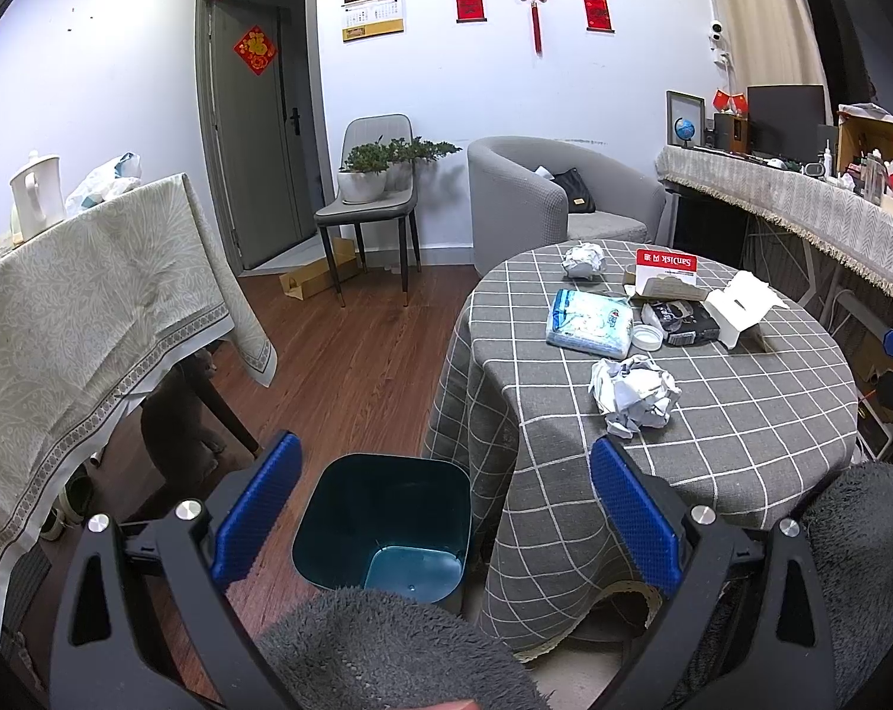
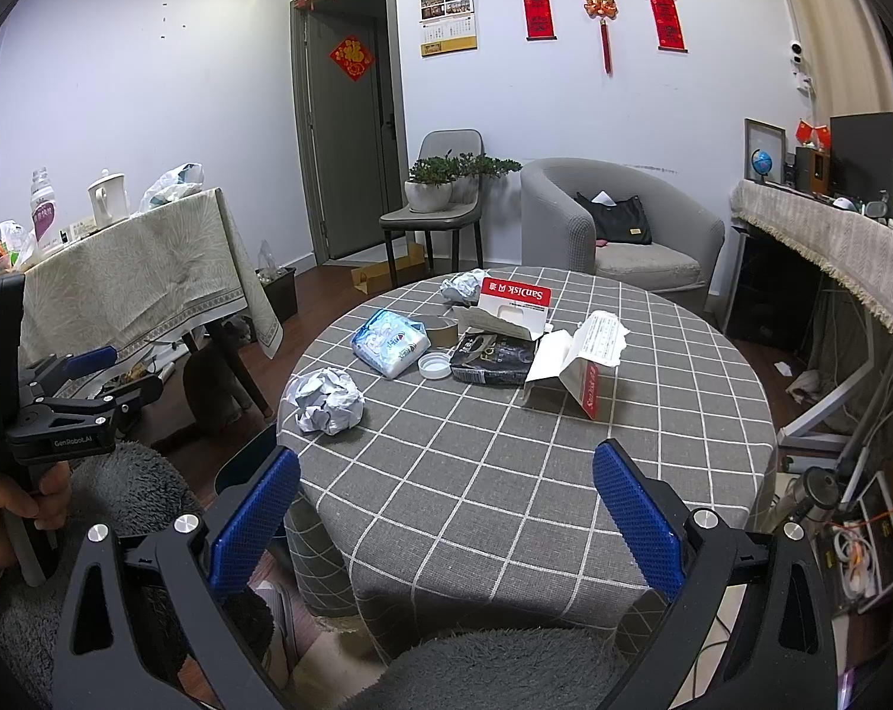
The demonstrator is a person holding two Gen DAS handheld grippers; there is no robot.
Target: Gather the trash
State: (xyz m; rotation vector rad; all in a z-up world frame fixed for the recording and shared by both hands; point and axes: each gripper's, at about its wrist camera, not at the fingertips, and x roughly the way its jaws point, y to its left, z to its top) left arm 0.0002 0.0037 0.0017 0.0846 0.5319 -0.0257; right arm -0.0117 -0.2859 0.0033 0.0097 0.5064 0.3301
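Note:
A round table with a grey checked cloth point(image 1: 742, 414) point(image 2: 505, 461) carries trash: a crumpled paper ball point(image 1: 634, 393) point(image 2: 326, 393) near its left edge, a second paper ball point(image 1: 584, 259) point(image 2: 461, 285) at the back, a blue tissue pack point(image 1: 590, 326) point(image 2: 390, 343), a white cap point(image 1: 647, 336) point(image 2: 434, 365), a black wrapper point(image 1: 686, 322) point(image 2: 492, 358), a red-and-white card box point(image 1: 665, 275) point(image 2: 514, 302) and a torn white carton point(image 1: 742, 310) point(image 2: 576, 364). A teal bin point(image 1: 387, 526) stands on the floor beside the table. My left gripper point(image 1: 446, 461) hangs open above the bin. My right gripper point(image 2: 446, 467) is open over the table's near edge.
A cloth-covered side table point(image 1: 91, 307) point(image 2: 150, 272) with a white jug stands left, a grey cat point(image 1: 180, 414) beneath it. A chair with potted plants point(image 1: 375, 177), a grey armchair point(image 1: 564, 195) and a long cluttered counter point(image 1: 801, 201) lie behind. Grey fleece sleeves point(image 1: 387, 651) fill the bottom.

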